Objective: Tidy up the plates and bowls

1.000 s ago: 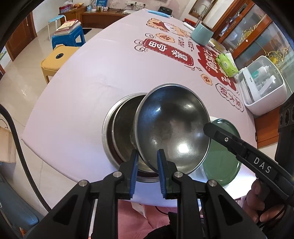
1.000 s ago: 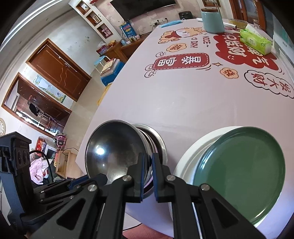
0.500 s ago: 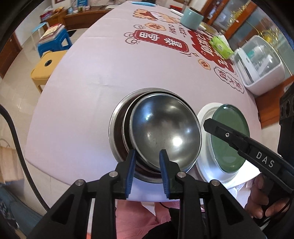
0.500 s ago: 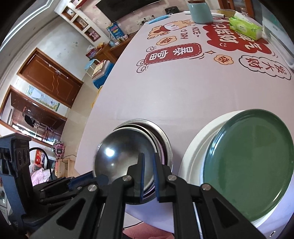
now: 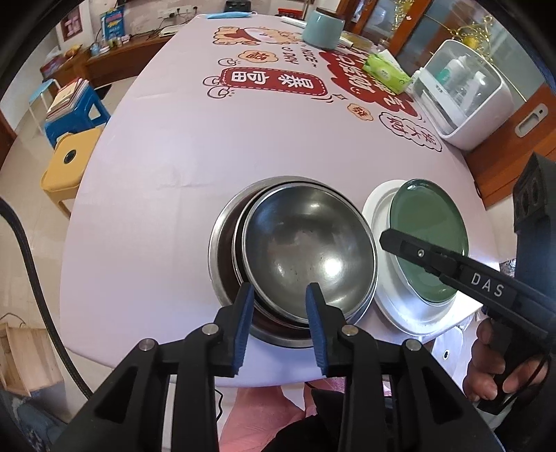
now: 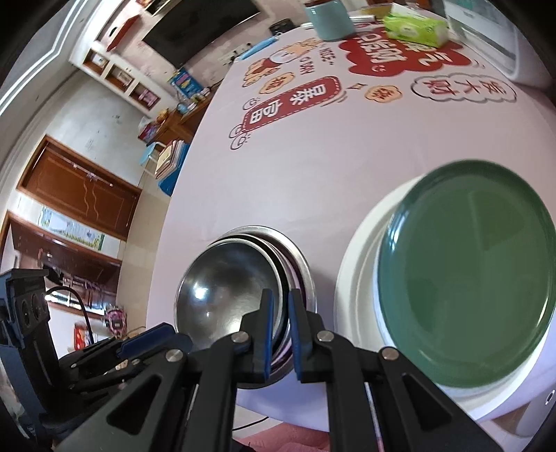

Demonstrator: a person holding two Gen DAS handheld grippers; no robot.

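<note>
Steel bowls nested at the near edge of a printed worktop (image 5: pixel 166 180), with plates stacked just beside them.

The left hand-held gripper (image 5: pixel 279 309) has its jaws opening, its blue pads straddling the near rim of the top steel bowl (image 5: pixel 309 250) without pressing on it; that bowl sits inside the larger steel bowls (image 5: pixel 222 250). The right hand-held gripper (image 6: pixel 280 333) is pressed together over the bowl stack's right rim, apparently pinching the steel bowl's edge (the angle leaves this unsure). Its black arm crosses in front of the green plate (image 5: pixel 427 236), which rests on the white plate (image 5: pixel 382 215). Farther back stand a teal canister (image 5: pixel 323 29), a green tissue pack (image 5: pixel 385 71) and a white lidded box (image 5: pixel 465 94); two stools (image 5: pixel 67 153) stand on the floor to the left.
</note>
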